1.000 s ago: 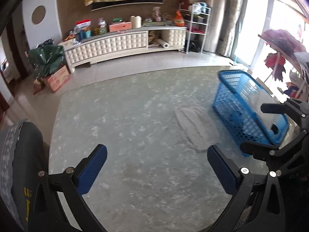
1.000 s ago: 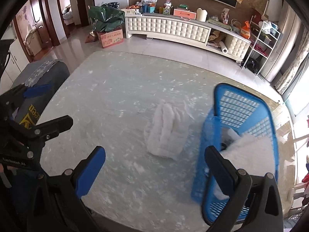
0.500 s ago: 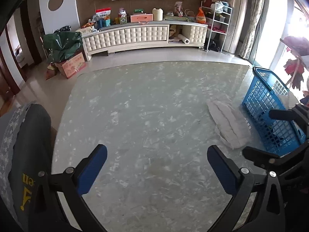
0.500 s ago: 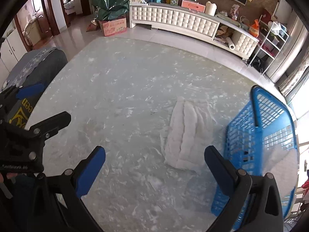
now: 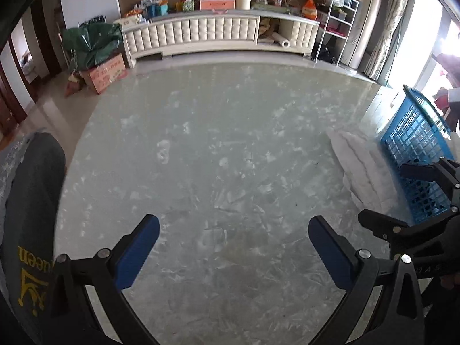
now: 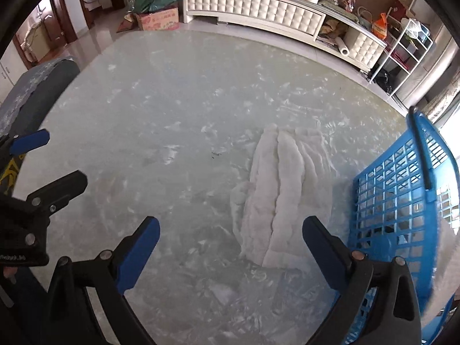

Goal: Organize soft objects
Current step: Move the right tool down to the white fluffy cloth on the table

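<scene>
A white fluffy folded towel (image 6: 280,192) lies on the grey marble table (image 6: 172,120), right beside a blue plastic basket (image 6: 402,201). The basket holds another white soft item (image 6: 445,235). My right gripper (image 6: 230,241) is open and empty, just short of the towel's near end. My left gripper (image 5: 233,241) is open and empty over bare table; in its view the towel (image 5: 362,169) and the basket (image 5: 417,149) lie far to the right. The right gripper's frame (image 5: 414,224) shows at the right edge of the left wrist view.
A dark grey chair back (image 5: 31,207) stands at the table's left edge. Beyond the table are a white TV cabinet (image 5: 218,34), a cardboard box (image 5: 106,72), a green bag (image 5: 92,43) and a wire shelf (image 5: 336,20). Curtains hang at the right.
Both grippers swung left; the towel and basket slid rightward in both views. The right gripper came closer and lower toward the towel. Both stayed open.
</scene>
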`<state>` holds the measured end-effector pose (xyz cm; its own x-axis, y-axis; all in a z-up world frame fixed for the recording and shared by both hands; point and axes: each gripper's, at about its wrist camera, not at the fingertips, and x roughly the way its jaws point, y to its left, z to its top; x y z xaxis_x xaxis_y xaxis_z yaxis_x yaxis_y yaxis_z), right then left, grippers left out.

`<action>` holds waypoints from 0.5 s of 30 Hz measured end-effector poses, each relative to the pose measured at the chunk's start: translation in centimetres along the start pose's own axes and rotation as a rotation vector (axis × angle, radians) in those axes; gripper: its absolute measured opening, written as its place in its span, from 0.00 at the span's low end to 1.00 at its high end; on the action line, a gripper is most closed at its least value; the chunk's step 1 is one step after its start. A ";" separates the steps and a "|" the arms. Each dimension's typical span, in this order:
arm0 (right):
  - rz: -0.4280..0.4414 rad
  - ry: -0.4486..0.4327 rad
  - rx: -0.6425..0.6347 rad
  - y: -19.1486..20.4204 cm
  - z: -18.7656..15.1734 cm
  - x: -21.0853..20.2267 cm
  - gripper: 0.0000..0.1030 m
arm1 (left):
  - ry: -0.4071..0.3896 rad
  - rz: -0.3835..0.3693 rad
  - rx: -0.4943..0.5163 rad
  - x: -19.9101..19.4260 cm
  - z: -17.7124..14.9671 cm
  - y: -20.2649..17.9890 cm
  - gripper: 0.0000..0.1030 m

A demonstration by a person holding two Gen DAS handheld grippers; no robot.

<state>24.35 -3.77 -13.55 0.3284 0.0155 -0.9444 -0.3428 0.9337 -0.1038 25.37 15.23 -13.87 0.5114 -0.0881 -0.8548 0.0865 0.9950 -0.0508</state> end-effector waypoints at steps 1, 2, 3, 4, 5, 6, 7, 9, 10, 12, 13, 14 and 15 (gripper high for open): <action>-0.012 0.004 0.007 -0.2 0.0 0.4 0.97 | 0.010 -0.009 0.000 0.4 0.0 -0.2 1.00; -0.019 0.006 0.015 -0.4 0.0 0.9 0.97 | 0.014 -0.013 0.002 0.6 0.0 -0.4 1.00; -0.023 0.010 0.028 -0.7 0.0 1.3 0.97 | 0.014 -0.021 0.007 0.8 0.1 -0.7 1.00; -0.023 0.014 0.043 -1.1 0.0 1.6 0.97 | 0.009 -0.026 0.016 0.9 0.2 -0.9 1.00; -0.021 0.016 0.052 -1.3 0.0 1.8 0.96 | 0.004 -0.028 0.022 0.9 0.2 -1.0 1.00; -0.021 0.019 0.058 -1.5 0.0 2.0 0.95 | -0.001 -0.029 0.029 0.9 0.4 -1.3 1.00; -0.021 0.024 0.061 -1.7 0.1 2.2 0.94 | -0.007 -0.031 0.037 0.9 0.5 -1.5 1.00; -0.020 0.033 0.061 -2.0 0.1 2.5 0.93 | -0.007 -0.035 0.042 1.1 0.7 -1.9 1.00; -0.018 0.037 0.063 -2.1 0.1 2.6 0.93 | -0.005 -0.041 0.043 1.4 0.9 -2.1 1.00; -0.012 0.045 0.066 -2.4 0.0 3.0 0.89 | 0.000 -0.045 0.044 1.8 1.2 -2.4 1.00; -0.009 0.052 0.070 -2.6 0.1 3.3 0.87 | 0.002 -0.043 0.044 2.0 1.3 -2.5 1.00; -0.005 0.057 0.074 -2.8 0.1 3.5 0.87 | 0.007 -0.041 0.045 2.3 1.5 -2.7 1.00; -0.002 0.059 0.077 -2.9 0.1 3.6 0.87 | 0.012 -0.039 0.045 2.5 1.6 -2.8 1.00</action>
<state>26.59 -6.38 -16.66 0.2763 -0.0053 -0.9611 -0.2724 0.9585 -0.0836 27.81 12.16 -15.08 0.4970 -0.1257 -0.8586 0.1445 0.9876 -0.0610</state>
